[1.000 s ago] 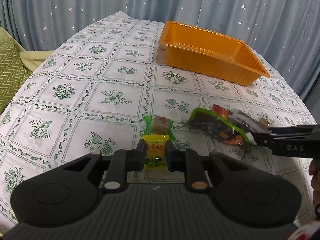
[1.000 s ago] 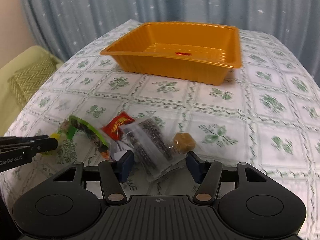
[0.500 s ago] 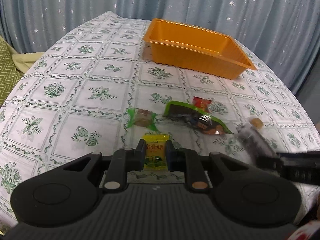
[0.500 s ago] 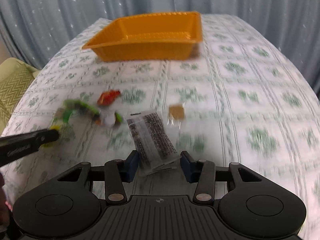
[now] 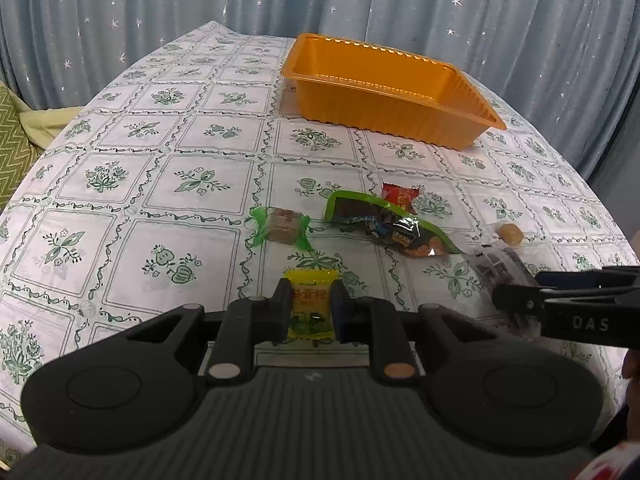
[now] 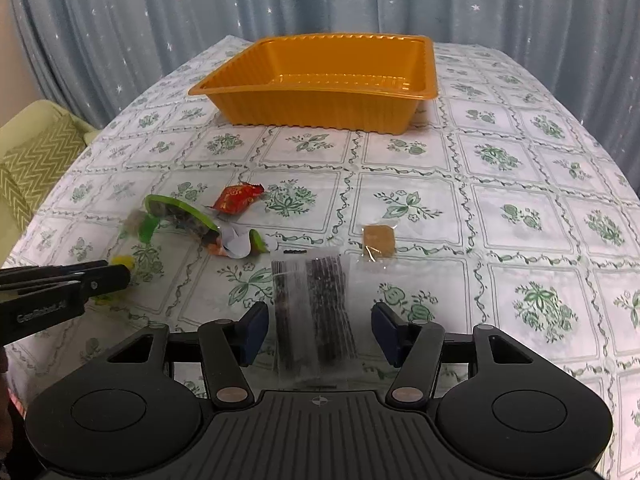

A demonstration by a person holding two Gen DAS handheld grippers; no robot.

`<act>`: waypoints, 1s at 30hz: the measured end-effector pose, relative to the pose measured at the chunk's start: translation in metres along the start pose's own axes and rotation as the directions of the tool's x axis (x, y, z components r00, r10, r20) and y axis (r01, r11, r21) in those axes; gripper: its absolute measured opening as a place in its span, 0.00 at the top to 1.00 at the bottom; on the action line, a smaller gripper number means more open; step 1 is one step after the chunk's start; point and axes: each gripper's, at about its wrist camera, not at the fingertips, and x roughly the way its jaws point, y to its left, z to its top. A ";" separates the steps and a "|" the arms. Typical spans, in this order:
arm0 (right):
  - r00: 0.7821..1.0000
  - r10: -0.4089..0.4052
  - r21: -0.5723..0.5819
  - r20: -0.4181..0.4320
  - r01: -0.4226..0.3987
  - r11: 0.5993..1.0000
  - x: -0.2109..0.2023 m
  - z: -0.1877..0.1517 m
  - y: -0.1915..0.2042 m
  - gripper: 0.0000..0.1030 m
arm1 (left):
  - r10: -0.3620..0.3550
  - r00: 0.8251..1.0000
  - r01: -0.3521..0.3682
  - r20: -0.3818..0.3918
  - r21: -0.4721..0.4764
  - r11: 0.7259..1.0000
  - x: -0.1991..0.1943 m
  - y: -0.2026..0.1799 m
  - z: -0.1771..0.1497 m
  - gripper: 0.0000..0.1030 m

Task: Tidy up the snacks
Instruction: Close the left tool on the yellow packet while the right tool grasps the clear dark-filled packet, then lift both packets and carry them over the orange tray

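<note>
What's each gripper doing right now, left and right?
Left gripper: shut on the yellow wrapped candy.
Right gripper: open; jaws have just been opening, the clear packet of dark sticks lies between them, pads clear of it.

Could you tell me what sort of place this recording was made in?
Probably a home living or dining room: a table under a floral tablecloth, starry blue curtains behind it, and a cushioned green seat beside it.

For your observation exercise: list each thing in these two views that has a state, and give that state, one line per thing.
Left claw: shut on the yellow candy.
Right claw: open, jaws just widened, clear packet between them, not pressed.
Orange tray: upright, empty.
Green packet: lying flat on the tablecloth.
</note>
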 end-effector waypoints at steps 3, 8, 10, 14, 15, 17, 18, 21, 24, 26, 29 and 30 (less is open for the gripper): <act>1.000 -0.010 -0.014 0.006 0.010 1.000 0.002 -0.001 0.002 0.48 | 0.000 1.000 0.000 -0.006 0.001 1.000 0.002 0.000 -0.001 0.82; 1.000 -0.027 -0.060 0.016 0.028 0.998 0.002 -0.005 0.012 0.63 | 0.000 1.000 0.000 -0.011 0.006 1.000 0.002 -0.001 -0.001 0.82; 0.999 -0.028 -0.049 0.016 0.029 0.998 0.000 -0.006 0.012 0.63 | -0.002 1.000 0.002 -0.006 0.007 1.000 0.000 -0.001 0.000 0.82; 0.999 -0.034 -0.001 0.038 0.034 0.999 -0.011 -0.007 0.010 0.63 | -0.010 1.000 0.010 0.009 0.010 1.000 -0.008 -0.003 0.005 0.82; 0.998 -0.032 0.012 0.046 0.031 0.999 -0.015 -0.007 0.009 0.63 | -0.013 1.000 0.012 0.012 0.011 1.000 -0.010 -0.004 0.007 0.82; 0.998 -0.029 0.033 0.061 0.027 0.999 -0.024 -0.004 0.008 0.63 | -0.017 1.000 0.017 0.018 0.014 1.000 -0.014 -0.006 0.011 0.82; 0.997 -0.031 0.041 0.068 0.028 0.999 -0.028 -0.003 0.008 0.63 | -0.021 1.000 0.020 0.020 0.015 1.000 -0.015 -0.007 0.012 0.82; 0.996 -0.030 0.065 0.084 0.024 0.998 -0.039 0.003 0.007 0.63 | -0.037 0.999 0.037 0.028 0.010 0.999 -0.021 -0.010 0.018 0.82; 0.995 -0.026 0.086 0.097 0.017 0.996 -0.049 0.011 0.006 0.63 | -0.053 0.998 0.053 0.037 0.007 0.999 -0.026 -0.013 0.025 0.82; 0.994 -0.024 0.098 0.105 0.014 0.995 -0.055 0.016 0.006 0.63 | -0.064 0.997 0.064 0.040 0.005 0.998 -0.029 -0.015 0.031 0.82; 0.993 -0.024 0.107 0.115 0.012 0.994 -0.062 0.024 0.007 0.63 | -0.086 0.995 0.086 0.044 0.008 0.996 -0.031 -0.019 0.040 0.82; 0.993 -0.023 0.110 0.118 0.010 0.994 -0.063 0.026 0.007 0.63 | -0.095 0.994 0.095 0.045 0.008 0.995 -0.031 -0.021 0.044 0.82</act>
